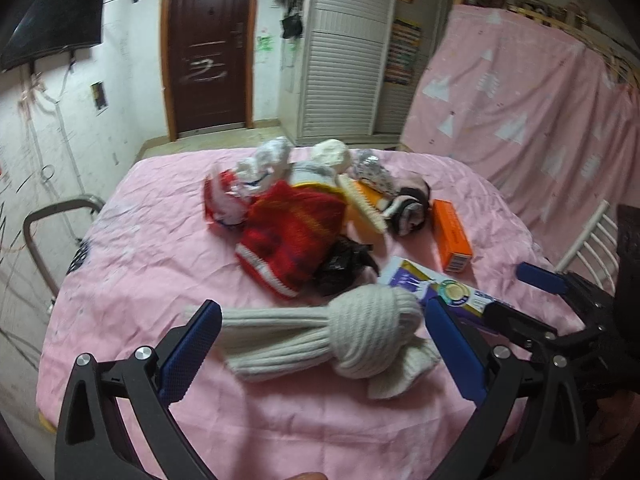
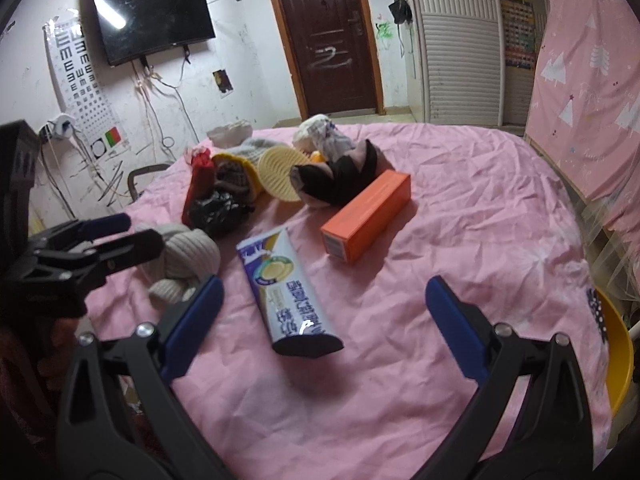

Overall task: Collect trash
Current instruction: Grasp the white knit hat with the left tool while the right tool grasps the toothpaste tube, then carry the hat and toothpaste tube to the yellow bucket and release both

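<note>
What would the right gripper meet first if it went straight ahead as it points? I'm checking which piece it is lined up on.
Most likely the purple-and-white tube box, which lies between the open jaws of the right gripper, its dark end nearest. The orange box lies farther on; depth is uncertain.

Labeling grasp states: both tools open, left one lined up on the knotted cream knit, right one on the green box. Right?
One error: no green box. The right tool faces a purple-and-white toothpaste box, lying flat on the pink cloth; the right wrist view shows it. The rest stands: both open, the left tool lined up on the cream knit.
</note>
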A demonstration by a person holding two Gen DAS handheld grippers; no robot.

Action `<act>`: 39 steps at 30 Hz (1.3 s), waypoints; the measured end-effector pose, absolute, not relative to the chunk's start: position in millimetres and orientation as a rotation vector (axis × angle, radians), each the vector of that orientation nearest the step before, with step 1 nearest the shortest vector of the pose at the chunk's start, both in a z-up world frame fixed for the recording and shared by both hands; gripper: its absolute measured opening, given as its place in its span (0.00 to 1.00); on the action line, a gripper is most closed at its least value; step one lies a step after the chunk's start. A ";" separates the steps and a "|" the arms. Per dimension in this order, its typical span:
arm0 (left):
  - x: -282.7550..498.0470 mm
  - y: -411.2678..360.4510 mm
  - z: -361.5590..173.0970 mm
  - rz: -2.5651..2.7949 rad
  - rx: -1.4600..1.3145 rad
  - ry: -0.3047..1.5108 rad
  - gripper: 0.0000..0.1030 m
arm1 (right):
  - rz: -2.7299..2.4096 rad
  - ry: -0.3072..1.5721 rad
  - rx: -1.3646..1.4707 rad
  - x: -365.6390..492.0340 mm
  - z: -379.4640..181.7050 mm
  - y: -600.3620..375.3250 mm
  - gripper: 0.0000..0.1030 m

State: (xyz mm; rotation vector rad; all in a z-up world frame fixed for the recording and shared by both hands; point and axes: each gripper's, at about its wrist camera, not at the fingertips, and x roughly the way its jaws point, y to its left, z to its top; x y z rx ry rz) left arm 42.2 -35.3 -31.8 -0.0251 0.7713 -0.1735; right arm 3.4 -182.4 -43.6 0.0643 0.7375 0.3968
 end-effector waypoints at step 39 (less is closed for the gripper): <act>32.0 -67.6 -14.7 -0.307 -0.013 0.694 0.49 | 0.511 0.673 0.132 -14.1 -25.6 -196.0 0.11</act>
